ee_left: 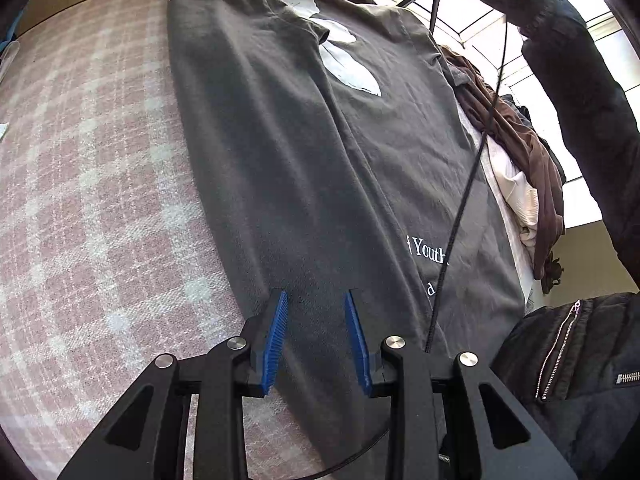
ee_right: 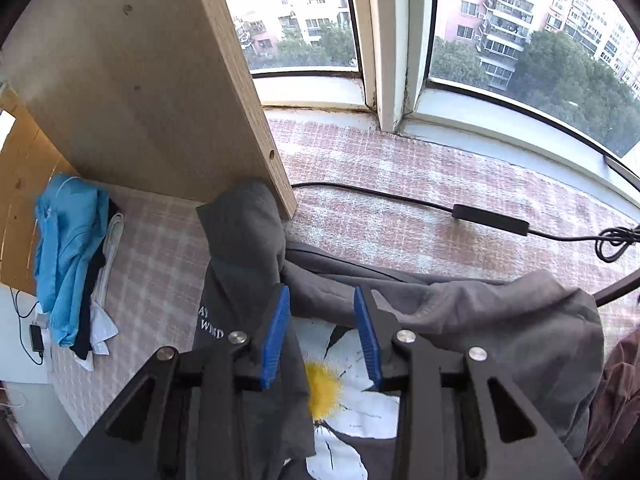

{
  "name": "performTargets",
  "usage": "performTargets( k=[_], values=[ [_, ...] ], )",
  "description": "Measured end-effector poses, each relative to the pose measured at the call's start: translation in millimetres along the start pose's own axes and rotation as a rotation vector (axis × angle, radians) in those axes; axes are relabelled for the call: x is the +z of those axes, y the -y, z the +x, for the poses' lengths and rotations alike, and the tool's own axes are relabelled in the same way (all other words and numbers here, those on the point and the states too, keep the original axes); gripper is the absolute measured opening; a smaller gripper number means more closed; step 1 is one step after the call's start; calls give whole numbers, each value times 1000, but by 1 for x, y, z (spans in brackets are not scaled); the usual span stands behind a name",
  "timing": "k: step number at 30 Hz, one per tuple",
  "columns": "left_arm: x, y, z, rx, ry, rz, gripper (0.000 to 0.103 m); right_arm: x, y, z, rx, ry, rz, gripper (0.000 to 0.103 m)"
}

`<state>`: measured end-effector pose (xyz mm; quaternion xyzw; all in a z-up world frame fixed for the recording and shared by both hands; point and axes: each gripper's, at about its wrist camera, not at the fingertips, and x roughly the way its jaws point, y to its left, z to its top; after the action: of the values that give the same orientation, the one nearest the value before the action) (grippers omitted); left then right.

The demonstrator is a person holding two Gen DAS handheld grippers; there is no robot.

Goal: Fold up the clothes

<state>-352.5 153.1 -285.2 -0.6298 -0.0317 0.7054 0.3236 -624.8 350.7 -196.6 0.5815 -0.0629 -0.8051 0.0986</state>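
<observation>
A dark grey sweatshirt [ee_left: 304,152] with a white flower print lies stretched on the pink checked cloth [ee_left: 88,184], one side folded inward along its length. My left gripper [ee_left: 316,298] is open just above the hem end, nothing between its blue pads. In the right wrist view the same sweatshirt [ee_right: 480,312] shows its collar end, with a daisy print [ee_right: 352,396] and a sleeve [ee_right: 244,240] folded over. My right gripper [ee_right: 322,294] stands open over the collar fold, the cloth lying loose below its pads.
A pile of brown and white clothes [ee_left: 520,176] lies to the right of the sweatshirt. A person's dark jacket [ee_left: 568,360] and sleeve [ee_left: 580,92] fill the right side. A wooden panel [ee_right: 160,80], blue clothes [ee_right: 68,252], a black cable with adapter [ee_right: 488,218] and the window sill [ee_right: 480,112] lie ahead.
</observation>
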Motion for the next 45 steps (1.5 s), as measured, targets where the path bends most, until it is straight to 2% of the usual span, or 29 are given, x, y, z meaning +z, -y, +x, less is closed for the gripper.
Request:
performTargets(
  k=[5, 6, 7, 8, 13, 17, 20, 25, 27, 30, 35, 37, 41, 43, 45],
  values=[
    [-6, 6, -1, 38, 15, 30, 29, -72, 45, -138, 114, 246, 20, 34],
    [-7, 7, -2, 46, 14, 29, 29, -90, 58, -162, 103, 281, 21, 37],
    [-7, 9, -3, 53, 14, 27, 29, -107, 72, -186, 87, 314, 21, 40],
    [-9, 11, -5, 53, 18, 26, 29, -126, 85, -202, 35, 327, 21, 40],
    [-17, 42, -21, 85, 52, 57, 29, -189, 137, -241, -198, 269, 12, 40],
    [-16, 93, -21, 107, 81, 93, 29, -192, 180, -207, -178, 190, 15, 40],
    [0, 135, -13, 108, 96, 102, 29, -194, 212, -181, -163, 131, 18, 40],
    [58, 200, 10, 126, 131, 141, 30, -197, 264, -138, -138, 34, 20, 38],
    [86, 218, 25, 144, 143, 147, 30, -188, 275, -118, -143, 13, 2, 38],
    [128, 225, 51, 167, 128, 117, 30, -175, 291, -85, -86, -27, 15, 38],
    [200, 213, 83, 221, 115, 40, 29, -154, 306, -42, -96, -28, -6, 38],
    [228, 207, 90, 250, 124, 36, 30, -150, 313, -33, -50, -20, 17, 38],
    [283, 193, 101, 302, 158, 70, 30, -146, 310, -26, -43, -2, -36, 38],
    [304, 183, 113, 341, 145, 94, 30, -147, 308, -25, -49, 9, -65, 38],
    [316, 167, 124, 340, 129, 81, 30, -149, 306, -25, -54, 25, -94, 38]
  ],
)
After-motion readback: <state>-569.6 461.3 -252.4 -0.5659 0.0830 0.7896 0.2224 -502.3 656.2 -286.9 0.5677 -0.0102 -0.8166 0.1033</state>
